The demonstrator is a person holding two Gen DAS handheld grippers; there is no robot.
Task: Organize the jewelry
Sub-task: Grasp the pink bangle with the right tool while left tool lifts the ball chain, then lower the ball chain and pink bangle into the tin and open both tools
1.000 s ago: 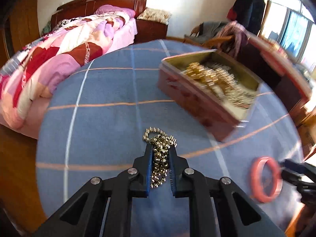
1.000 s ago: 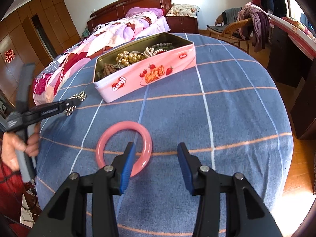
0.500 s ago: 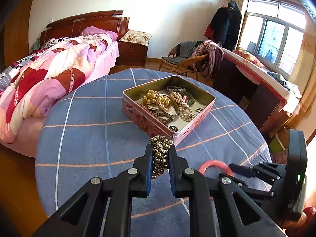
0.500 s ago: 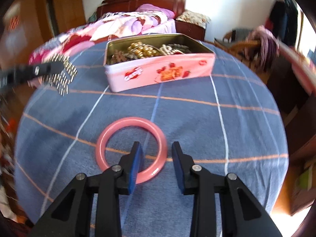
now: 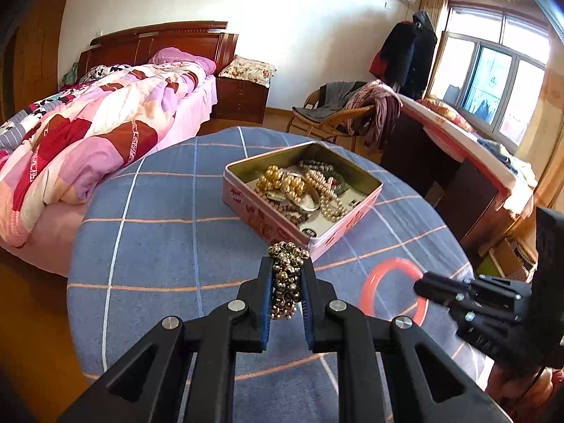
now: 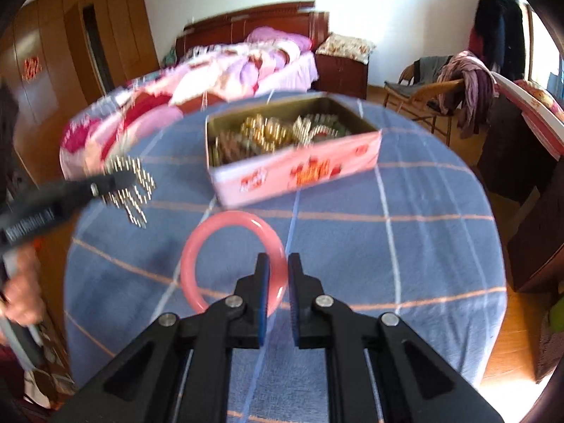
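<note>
My left gripper (image 5: 286,283) is shut on a bunch of small metal bells (image 5: 287,275) and holds it above the blue tablecloth, just in front of the pink tin (image 5: 268,218). The open tin holds several bead and pearl strings (image 5: 310,190). My right gripper (image 6: 278,282) is shut on the right side of a pink bangle (image 6: 211,236), lifted off the cloth. The bangle also shows in the left wrist view (image 5: 377,282). The left gripper with the bells shows blurred in the right wrist view (image 6: 123,179).
The round table with the blue checked cloth (image 5: 158,239) stands next to a bed with a pink quilt (image 5: 88,130). A wicker chair with clothes (image 5: 352,112) and a dark desk (image 5: 458,169) stand behind the table.
My right gripper closed on the pink bangle and lifted it. My left gripper rose with the bells and came closer to the tin.
</note>
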